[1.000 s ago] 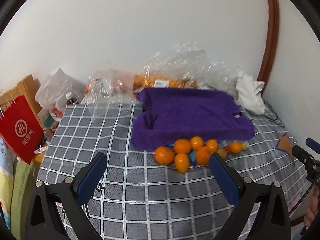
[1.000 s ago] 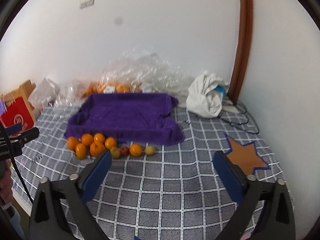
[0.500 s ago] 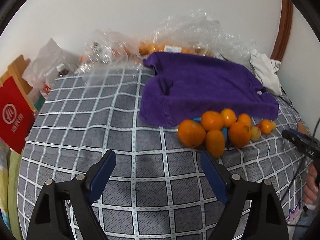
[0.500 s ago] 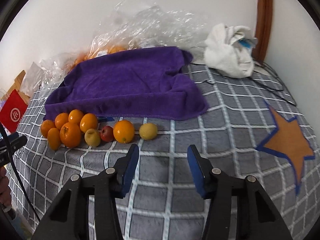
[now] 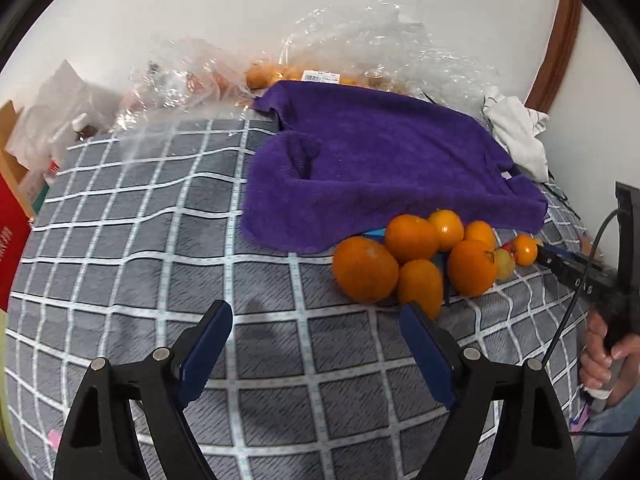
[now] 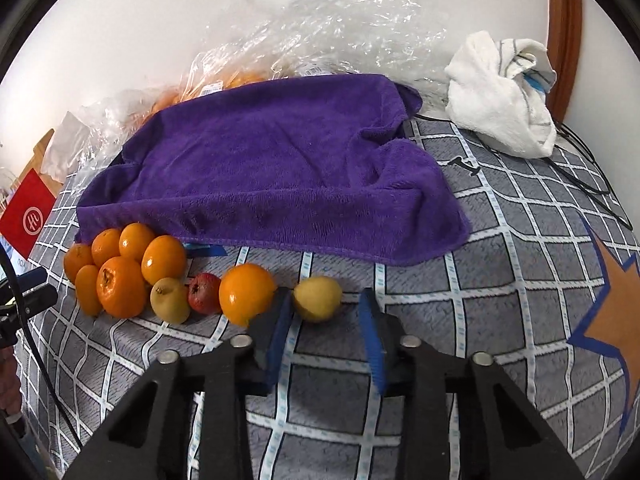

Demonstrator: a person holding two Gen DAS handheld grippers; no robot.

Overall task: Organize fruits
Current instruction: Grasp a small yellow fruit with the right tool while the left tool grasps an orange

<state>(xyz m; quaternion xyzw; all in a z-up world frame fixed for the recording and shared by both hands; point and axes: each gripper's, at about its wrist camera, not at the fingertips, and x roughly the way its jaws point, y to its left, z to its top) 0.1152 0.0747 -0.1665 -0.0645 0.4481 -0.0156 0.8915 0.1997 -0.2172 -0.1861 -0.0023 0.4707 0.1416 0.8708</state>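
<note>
Right gripper (image 6: 326, 312): fingers narrowed around the yellow fruit (image 6: 318, 298), contact possibly not made.
Left gripper (image 5: 316, 322): fingers spread wide, nothing held.
Oranges (image 5: 366, 268): clustered beside the purple towel (image 5: 380, 168).

I see purple towel (image 6: 272, 168) at 12 o'clock, white cloth (image 6: 500, 96) at 2, red bag (image 6: 26, 216) at 9.

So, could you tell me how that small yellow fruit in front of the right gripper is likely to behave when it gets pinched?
The yellow fruit is rounded, so it may roll if a finger nudges it first. Its skin looks smooth, so it could slip sideways. The right gripper is open around it; the soft checked blanket should damp rolling.
</note>
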